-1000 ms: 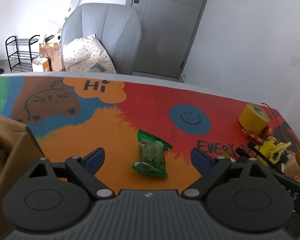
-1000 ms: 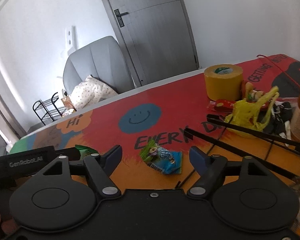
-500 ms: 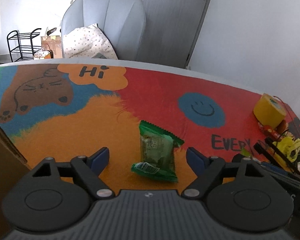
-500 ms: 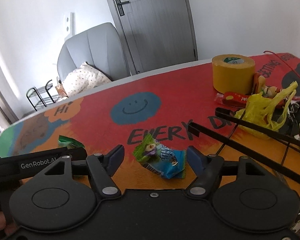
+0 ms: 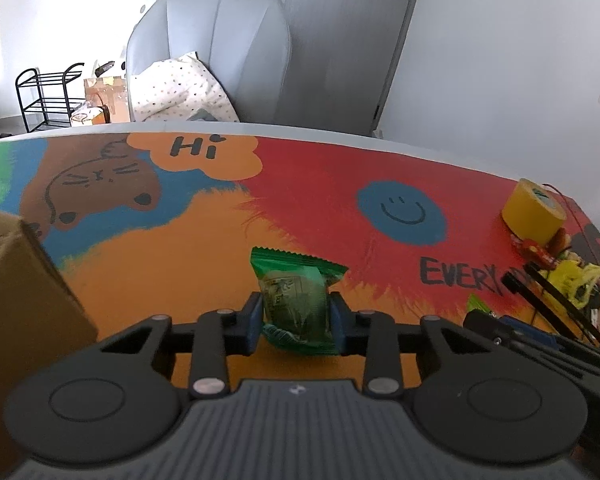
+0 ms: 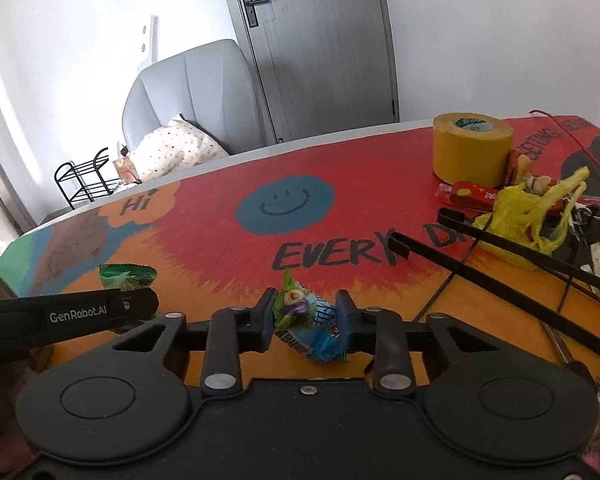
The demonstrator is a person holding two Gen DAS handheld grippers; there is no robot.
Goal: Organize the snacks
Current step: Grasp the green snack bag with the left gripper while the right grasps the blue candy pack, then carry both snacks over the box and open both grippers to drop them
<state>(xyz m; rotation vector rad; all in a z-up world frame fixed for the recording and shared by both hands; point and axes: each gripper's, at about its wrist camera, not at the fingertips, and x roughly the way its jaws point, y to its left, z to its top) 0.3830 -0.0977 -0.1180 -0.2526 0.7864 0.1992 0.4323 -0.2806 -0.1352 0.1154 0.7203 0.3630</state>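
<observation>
Left wrist view: the left gripper [image 5: 296, 316] has just closed its jaws on a green packet [image 5: 296, 298], blue pads pressing both sides of the wrapper, which lies on the orange patch of the painted tabletop [image 5: 320, 184] near its near edge. A cardboard box [image 5: 16, 288] stands at the left edge of the tabletop. A yellow tape roll [image 5: 534, 212] sits toward the far right corner, with a yellow bag [image 5: 576, 278] and black straps [image 5: 548, 300] nearer along the right edge. A grey chair [image 5: 220, 48] with a dotted cushion [image 5: 180, 92] stands beyond the far edge.

Right wrist view: the right gripper [image 6: 304, 316] has likewise just closed, its pads clamped on a blue packet [image 6: 312, 320] crumpled between them, on the orange area by the near edge below the word "EVERY". To its left, the left gripper's black body crosses the picture, the green packet showing just beyond it. The tape roll stands near the far right corner, a red wrapper [image 6: 472, 194] touching its base, the yellow bag beside it.
</observation>
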